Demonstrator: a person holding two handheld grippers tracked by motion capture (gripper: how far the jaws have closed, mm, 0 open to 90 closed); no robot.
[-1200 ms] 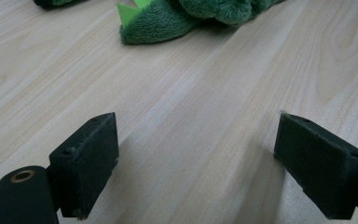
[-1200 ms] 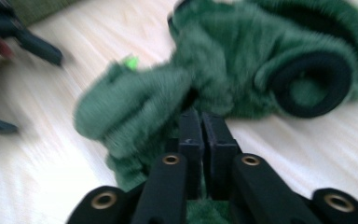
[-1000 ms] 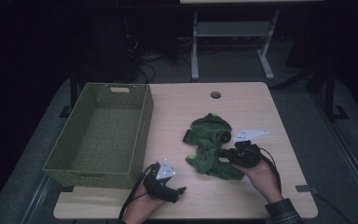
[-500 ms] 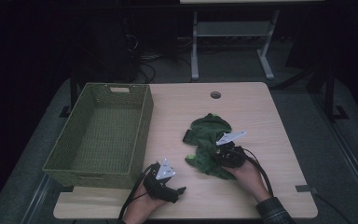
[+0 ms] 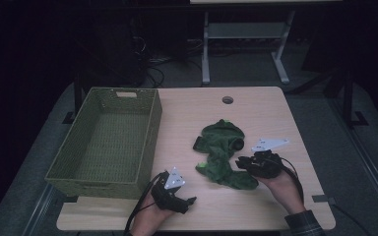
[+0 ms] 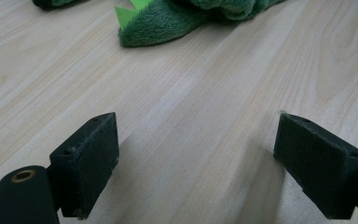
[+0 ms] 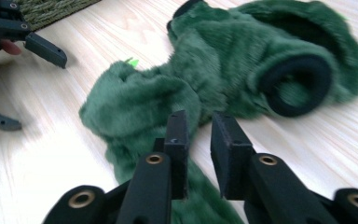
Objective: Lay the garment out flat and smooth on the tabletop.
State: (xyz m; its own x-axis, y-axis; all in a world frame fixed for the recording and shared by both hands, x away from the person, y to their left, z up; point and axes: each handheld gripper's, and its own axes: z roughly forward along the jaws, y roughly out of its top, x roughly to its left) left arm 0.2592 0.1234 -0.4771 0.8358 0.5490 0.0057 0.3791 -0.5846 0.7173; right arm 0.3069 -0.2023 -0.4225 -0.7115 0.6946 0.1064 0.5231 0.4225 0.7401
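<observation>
High view: pale wooden table (image 5: 187, 113) across the middle of the frame, small round hole (image 5: 227, 100) near its far edge. Green woven basket (image 5: 103, 142) at centre left, resting on the table's left part, nothing visible inside. Crumpled green plush garment (image 5: 221, 152) just right of centre, dark cuff-like ring (image 5: 237, 143) on its right side. Right gripper (image 5: 243, 163) at lower right of centre, held in a hand (image 5: 283, 184) with a plaid sleeve, tips touching the lower right part of the garment. Left gripper (image 5: 189, 201) at bottom centre, beside the basket's near corner, well apart from the garment.

Right gripper view: jaws rising from bottom centre, drawn close with only a narrow gap, directly over green plush garment (image 7: 214, 79); cannot tell whether any fabric is pinched between them. Dark ring (image 7: 296, 84) at right of centre. Left gripper (image 7: 23, 79) at upper left, jaws spread.

Left gripper view: jaws set wide apart at lower left and lower right, released, only bare table (image 6: 191, 116) between them. Edge of the garment (image 6: 168, 18) along the top, bright green tab (image 6: 127, 11) at its tip.
</observation>
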